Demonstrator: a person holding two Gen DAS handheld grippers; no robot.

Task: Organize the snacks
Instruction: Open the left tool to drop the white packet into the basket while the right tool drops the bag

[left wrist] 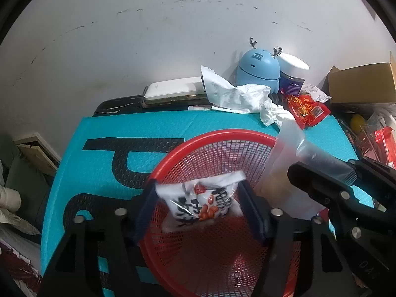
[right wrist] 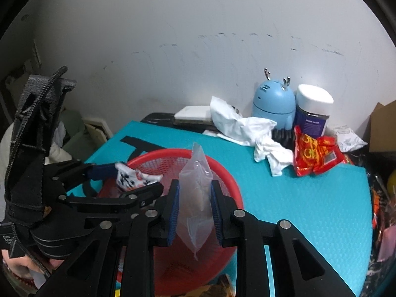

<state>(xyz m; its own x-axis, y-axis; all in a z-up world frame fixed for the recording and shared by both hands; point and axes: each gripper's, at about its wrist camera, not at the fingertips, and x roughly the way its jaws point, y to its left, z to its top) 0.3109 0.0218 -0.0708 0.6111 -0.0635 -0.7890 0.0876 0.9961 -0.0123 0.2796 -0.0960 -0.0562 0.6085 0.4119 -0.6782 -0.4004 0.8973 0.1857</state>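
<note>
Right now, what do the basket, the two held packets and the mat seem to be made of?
Basket: rigid red plastic, moulded open mesh with a smooth solid rim.
White packet: glossy printed plastic film; it crinkles and glints.
Clear bag: thin see-through plastic, pale contents visible inside.
Mat: probably foam or soft plastic, teal, with a fine dimpled, matte surface.

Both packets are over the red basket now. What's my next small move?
Probably open the right tool: it is clamped on the clear bag above the red basket. The left tool, with the white snack packet between its fingers, looks already loosened.
</note>
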